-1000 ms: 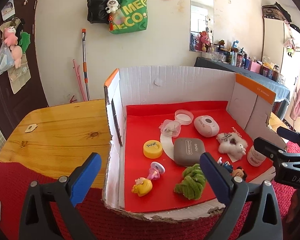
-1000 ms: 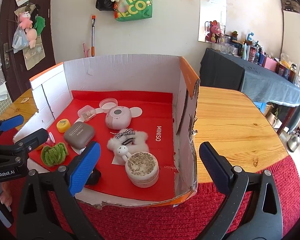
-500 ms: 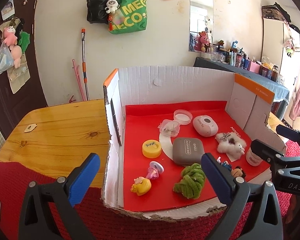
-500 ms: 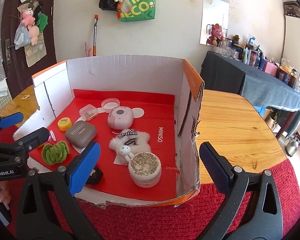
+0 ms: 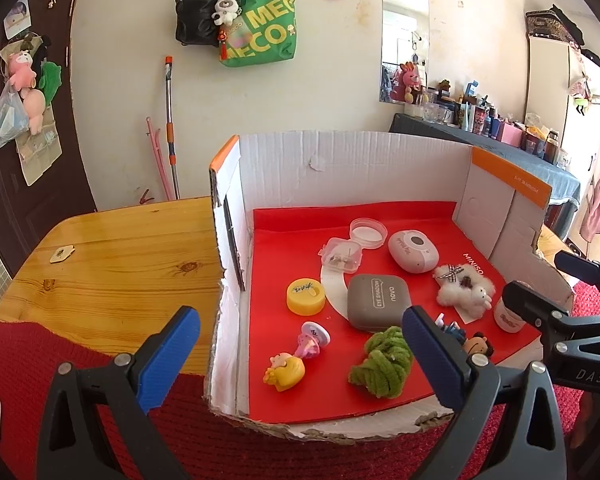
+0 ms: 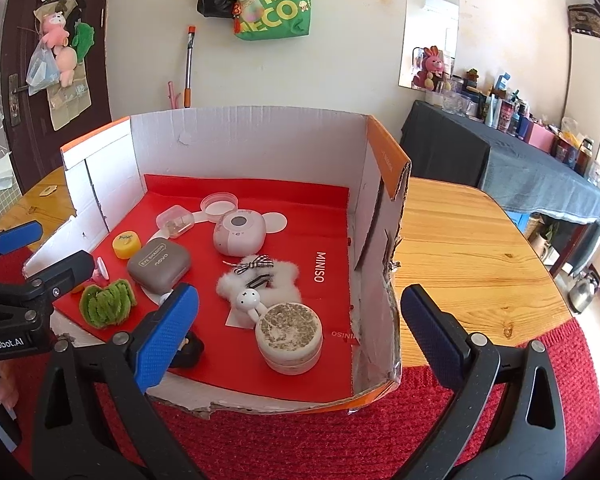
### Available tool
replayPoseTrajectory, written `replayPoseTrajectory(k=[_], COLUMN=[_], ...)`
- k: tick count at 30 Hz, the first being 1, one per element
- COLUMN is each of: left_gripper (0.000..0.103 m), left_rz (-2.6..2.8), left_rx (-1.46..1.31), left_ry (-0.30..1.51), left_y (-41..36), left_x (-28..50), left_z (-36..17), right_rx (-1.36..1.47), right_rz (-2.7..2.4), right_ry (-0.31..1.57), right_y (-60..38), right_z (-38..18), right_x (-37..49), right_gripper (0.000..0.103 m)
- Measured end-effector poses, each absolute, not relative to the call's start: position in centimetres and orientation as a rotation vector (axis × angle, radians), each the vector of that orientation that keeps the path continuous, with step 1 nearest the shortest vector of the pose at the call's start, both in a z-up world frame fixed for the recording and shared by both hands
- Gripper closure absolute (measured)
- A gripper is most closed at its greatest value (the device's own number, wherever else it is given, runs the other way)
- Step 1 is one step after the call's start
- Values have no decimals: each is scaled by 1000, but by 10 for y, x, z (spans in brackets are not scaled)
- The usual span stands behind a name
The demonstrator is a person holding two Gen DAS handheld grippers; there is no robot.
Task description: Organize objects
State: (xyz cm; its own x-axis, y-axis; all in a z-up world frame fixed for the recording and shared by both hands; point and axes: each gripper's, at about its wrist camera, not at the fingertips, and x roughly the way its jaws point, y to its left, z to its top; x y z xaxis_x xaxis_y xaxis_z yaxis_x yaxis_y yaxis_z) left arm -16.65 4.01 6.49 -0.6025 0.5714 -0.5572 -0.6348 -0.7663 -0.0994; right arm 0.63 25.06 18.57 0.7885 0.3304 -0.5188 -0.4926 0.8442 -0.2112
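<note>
Trinkets crowd the cardboard box (image 5: 352, 168) as my left hand-held gripper (image 5: 300, 356) and right hand-held gripper (image 6: 296, 334) hover wide, empty; reaching in risks knocking neighbours.

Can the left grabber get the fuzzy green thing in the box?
Probably yes. The left gripper has its jaws wide open and empty, the fuzzy green thing lies near the box's torn-down front edge, and nothing sits on it. The grey case lies just behind it.
</note>
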Motion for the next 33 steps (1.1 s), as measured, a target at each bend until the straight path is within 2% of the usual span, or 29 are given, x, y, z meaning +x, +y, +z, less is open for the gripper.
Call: replayPoseTrajectory(k=[33], left_gripper=[0], left_rz=[2358], left_rx=[-778], left_ry=[136], left_y=[42], left_x=[-168], left_z=[63], right_rx=[-344], right_rz=[455], right_ry=[501], right_y=[248], right_z=[185], right_x=[9], right_gripper=[0])
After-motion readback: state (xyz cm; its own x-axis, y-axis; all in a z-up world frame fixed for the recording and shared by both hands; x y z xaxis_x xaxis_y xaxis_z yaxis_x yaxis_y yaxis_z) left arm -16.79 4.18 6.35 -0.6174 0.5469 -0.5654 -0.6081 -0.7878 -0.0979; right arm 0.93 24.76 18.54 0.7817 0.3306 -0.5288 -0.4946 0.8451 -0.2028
